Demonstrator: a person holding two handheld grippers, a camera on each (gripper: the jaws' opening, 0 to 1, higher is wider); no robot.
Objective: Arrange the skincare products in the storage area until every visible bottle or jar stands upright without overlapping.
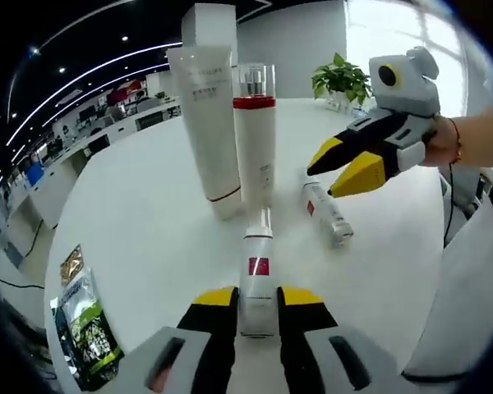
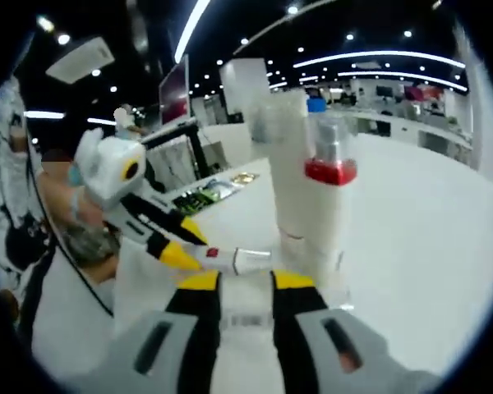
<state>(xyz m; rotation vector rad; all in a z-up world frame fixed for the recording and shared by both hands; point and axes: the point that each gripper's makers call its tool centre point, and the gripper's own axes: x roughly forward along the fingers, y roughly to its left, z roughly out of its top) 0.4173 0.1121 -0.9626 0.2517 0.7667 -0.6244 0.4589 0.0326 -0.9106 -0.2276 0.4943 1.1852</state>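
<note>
A round white table [image 1: 131, 205] fills the foreground. At two o'clock in the left gripper view a bright window [image 1: 394, 33] glows behind a potted plant [image 1: 341, 82]. Toward ten o'clock, long rows of desks [image 1: 90, 135] recede under ceiling light strips [image 1: 82, 78]. A white pillar [image 2: 245, 86] stands at twelve o'clock in the right gripper view.
</note>
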